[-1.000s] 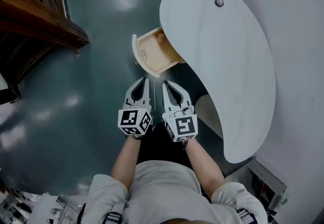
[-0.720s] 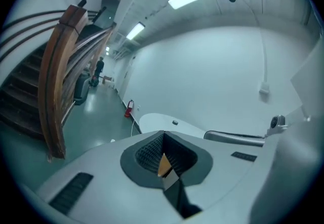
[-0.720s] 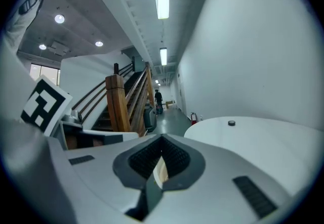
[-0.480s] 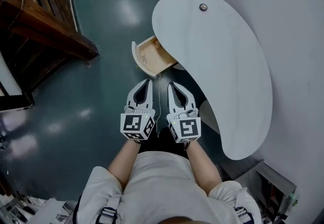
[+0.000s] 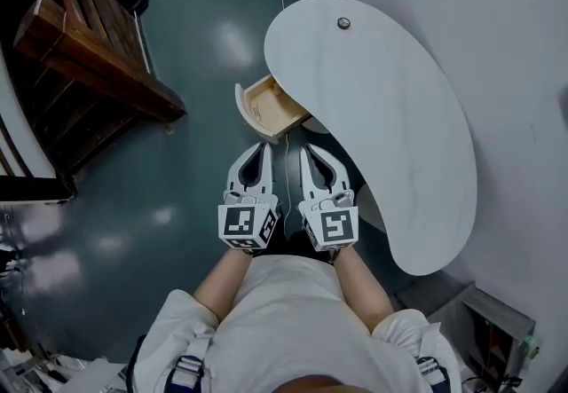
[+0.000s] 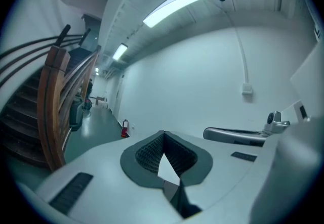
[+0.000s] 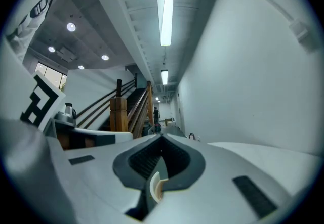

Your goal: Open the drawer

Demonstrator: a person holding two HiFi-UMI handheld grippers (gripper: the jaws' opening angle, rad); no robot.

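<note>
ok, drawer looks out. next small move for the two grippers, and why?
Probably none toward it: the small pale wooden drawer stands pulled out from under the white curved tabletop, inside visible. The left gripper and right gripper are shut, empty, side by side, clear of it. I'd just lower both to rest.

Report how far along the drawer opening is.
Done: the light wooden drawer stands pulled out from under the white curved tabletop. In hand: nothing; the left gripper and right gripper are shut, empty, short of the drawer. Left: nothing that shows.
</note>
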